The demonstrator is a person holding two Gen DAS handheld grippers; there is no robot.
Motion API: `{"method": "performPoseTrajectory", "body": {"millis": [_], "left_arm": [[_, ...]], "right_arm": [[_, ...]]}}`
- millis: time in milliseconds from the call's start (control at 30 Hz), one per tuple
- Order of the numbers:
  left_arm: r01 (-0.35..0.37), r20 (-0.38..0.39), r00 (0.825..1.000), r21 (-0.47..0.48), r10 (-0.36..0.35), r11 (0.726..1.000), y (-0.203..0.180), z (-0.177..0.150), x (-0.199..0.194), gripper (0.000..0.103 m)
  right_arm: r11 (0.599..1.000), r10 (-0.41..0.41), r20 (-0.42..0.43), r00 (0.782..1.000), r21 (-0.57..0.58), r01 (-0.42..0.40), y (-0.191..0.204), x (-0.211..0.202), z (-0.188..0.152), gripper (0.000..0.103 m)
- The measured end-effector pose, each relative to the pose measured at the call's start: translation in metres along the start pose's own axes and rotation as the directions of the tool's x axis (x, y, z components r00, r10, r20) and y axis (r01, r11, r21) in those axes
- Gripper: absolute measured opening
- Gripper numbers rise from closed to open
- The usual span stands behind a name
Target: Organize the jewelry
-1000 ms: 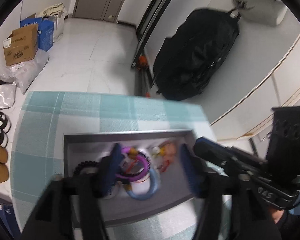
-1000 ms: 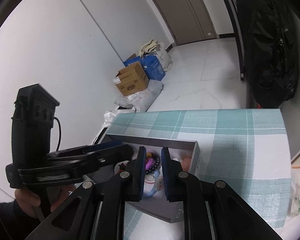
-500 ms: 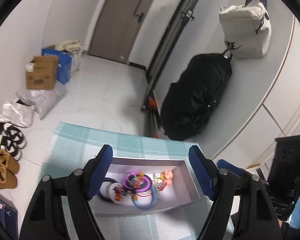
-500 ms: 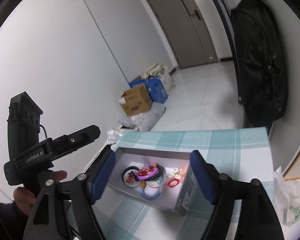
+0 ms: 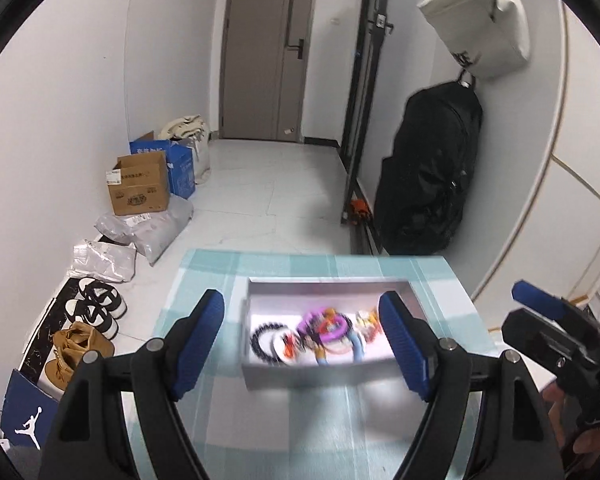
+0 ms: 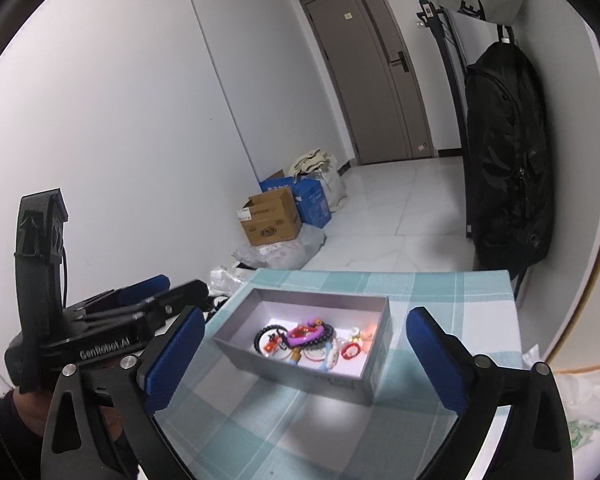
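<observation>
Both hand-held grippers are held above the desk (image 6: 440,292) with nothing between the pads. On the right hand-held gripper (image 6: 304,364) the jaws have just been opening and are now spread wide; the left hand-held gripper (image 5: 302,344) is also seen open. A grey box (image 6: 374,364) is placed on the checked cloth, and the jewelry (image 6: 308,336) is piled inside it, below and ahead of the blue pads.
</observation>
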State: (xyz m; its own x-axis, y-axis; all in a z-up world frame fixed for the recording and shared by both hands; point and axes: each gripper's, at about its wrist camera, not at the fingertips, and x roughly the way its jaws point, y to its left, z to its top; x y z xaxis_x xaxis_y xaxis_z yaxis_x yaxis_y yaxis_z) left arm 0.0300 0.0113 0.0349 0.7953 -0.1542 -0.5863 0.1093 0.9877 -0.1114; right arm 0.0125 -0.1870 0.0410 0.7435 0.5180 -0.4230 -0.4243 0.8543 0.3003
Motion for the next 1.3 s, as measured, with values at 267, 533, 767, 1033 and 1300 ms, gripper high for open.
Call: {"method": "performPoseTrajectory", "body": {"millis": [267, 533, 767, 1033, 1300], "left_arm": [[-0.045, 0.022, 0.999, 0.02, 0.045, 0.999, -0.003, -0.011, -0.016, 0.076], [-0.055, 0.06, 0.997, 0.052, 0.052, 0.997, -0.01, -0.017, -0.024, 0.076], [-0.039, 0.038, 0.999, 0.04, 0.037, 0.998, -0.009, -0.019, -0.02, 0.076], [-0.045, 0.052, 0.998, 0.026, 0.043, 0.999, -0.008, -0.019, -0.022, 0.076], [-0.034, 0.063, 0.998, 0.052, 0.031, 0.998, -0.01, -0.019, -0.024, 0.076]], "right_arm": [[1.0, -0.012, 0.0, 1.0, -0.022, 0.012, 0.011, -0.017, -0.013, 0.103], [0.998, -0.01, -0.002, 1.0, -0.067, 0.01, 0.022, -0.026, -0.024, 0.103], [0.997, -0.012, -0.008, 1.0, -0.075, 0.012, 0.024, -0.024, -0.026, 0.103], [0.998, -0.016, -0.017, 1.0, -0.064, 0.015, 0.021, -0.022, -0.026, 0.103], [0.999, -0.025, -0.032, 0.999, -0.042, 0.023, 0.015, -0.018, -0.027, 0.103]]}}
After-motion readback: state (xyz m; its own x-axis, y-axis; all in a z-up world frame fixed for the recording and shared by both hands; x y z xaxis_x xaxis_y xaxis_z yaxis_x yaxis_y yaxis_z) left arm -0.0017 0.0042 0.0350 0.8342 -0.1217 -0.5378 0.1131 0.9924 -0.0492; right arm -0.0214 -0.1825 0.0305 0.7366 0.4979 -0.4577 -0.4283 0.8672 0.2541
